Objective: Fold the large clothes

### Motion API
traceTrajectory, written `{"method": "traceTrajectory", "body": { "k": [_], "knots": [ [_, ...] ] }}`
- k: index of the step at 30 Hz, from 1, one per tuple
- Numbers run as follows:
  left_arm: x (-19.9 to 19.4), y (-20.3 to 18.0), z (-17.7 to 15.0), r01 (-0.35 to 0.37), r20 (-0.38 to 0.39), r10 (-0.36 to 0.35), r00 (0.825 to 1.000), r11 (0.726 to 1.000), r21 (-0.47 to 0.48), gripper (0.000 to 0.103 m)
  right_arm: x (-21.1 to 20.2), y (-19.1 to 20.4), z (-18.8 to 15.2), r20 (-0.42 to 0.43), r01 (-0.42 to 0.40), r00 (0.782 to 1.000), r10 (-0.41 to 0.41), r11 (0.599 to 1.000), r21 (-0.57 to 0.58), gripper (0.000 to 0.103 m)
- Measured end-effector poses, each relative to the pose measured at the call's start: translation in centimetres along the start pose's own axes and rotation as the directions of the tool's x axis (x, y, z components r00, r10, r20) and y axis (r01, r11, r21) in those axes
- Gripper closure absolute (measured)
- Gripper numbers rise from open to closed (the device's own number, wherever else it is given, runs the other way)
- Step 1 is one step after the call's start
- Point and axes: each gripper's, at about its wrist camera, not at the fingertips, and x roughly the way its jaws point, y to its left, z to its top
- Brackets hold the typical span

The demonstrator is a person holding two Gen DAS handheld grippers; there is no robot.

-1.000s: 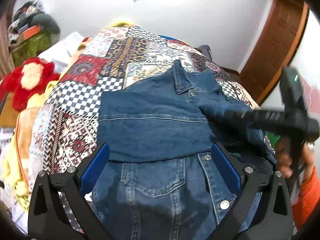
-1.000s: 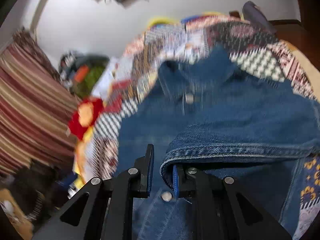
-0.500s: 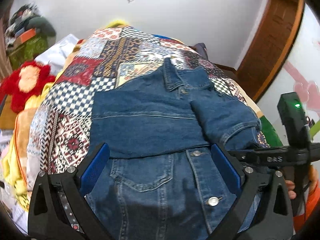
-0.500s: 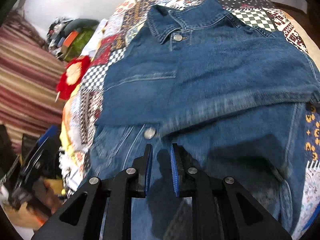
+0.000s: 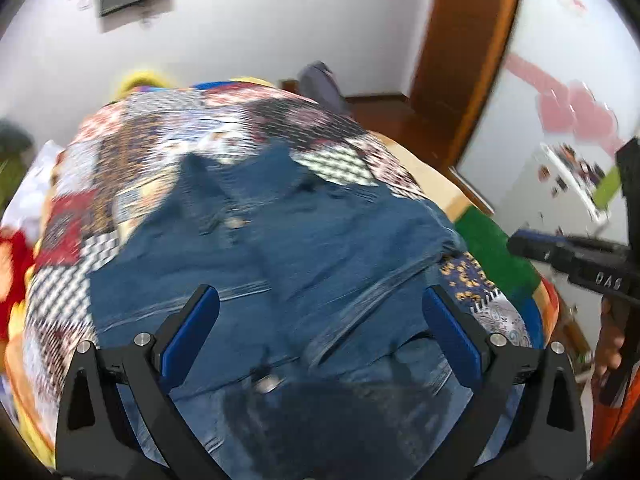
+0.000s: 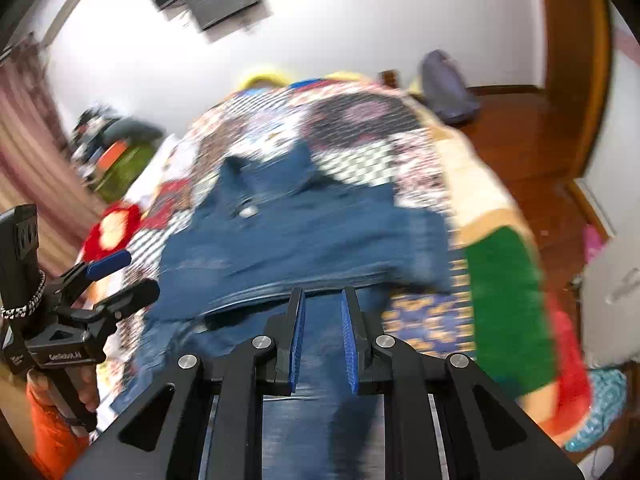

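Left gripper [image 5: 318,330] fingers are standing spread wide, nothing between them, hovering over the lower half of the denim jacket [image 5: 280,264]. Right gripper [image 6: 322,322] fingers are sitting nearly pressed together with only a thin slit between the blue pads, pinching nothing, also hanging above the jacket's lower front. In the left wrist view the right gripper is showing off past the jacket's right edge, clear of the cloth, a hand [image 5: 610,344] wrapped on its handle. Both views are motion-blurred, so fine seams are hard to read.

The jacket is lying flat on the patchwork quilt [image 5: 132,184] of the bed, roughly centred, front side up with buttons visible.

Progress, judging from how it lies: both sleeves seem to be folded inward across the chest, forming a band across the upper body with a cuff edge crossing just ahead of the fingers. So the sleeve folds look done. What is probably left: bringing the hem up toward the collar, possibly a second halving, then smoothing.

Orientation: collar is pointing away from the cameras toward the far wall, hem toward the person. Long axis is running collar-to-hem, near to far along the bed.
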Motion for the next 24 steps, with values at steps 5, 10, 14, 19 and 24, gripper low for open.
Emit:
{"method": "traceTrajectory", "body": {
  "k": [5,10,14,19,24],
  "knots": [
    [6.2,-3.3,0.8,0.050,-0.141,-0.037,0.989,0.995,0.092,0.001,-1.2,-4.2,-0.3,0.026,0.111,0.993,-0.112,0.993,0.038,0.089],
    [12.8,-4.5,0.1,0.066,-0.318,-0.012,0.948,0.985,0.157,0.001,0.4,-6.5,-1.4,-0.039,0.095,0.995,-0.092,0.992,0.086,0.089],
    [14.0,-4.0,0.4,0.096,-0.305,-0.053,0.951,0.987,0.130,0.004,2.2,-6.6,-2.2,-0.077,0.075,0.995,-0.068,0.993,0.090,0.089],
    [13.1,-3.3,1.9,0.082,-0.254,-0.047,0.966,0.988,0.132,0.060,4.8,-5.3,-2.4,-0.132,0.036,0.991,-0.027,0.997,0.073,0.089],
    [9.5,-0.6,3.3,0.042,-0.135,-0.027,0.990,0.993,0.107,0.084,6.3,-3.3,-1.8,-0.148,-0.009,0.989,0.016,0.999,0.051,0.089]
  ]
}}
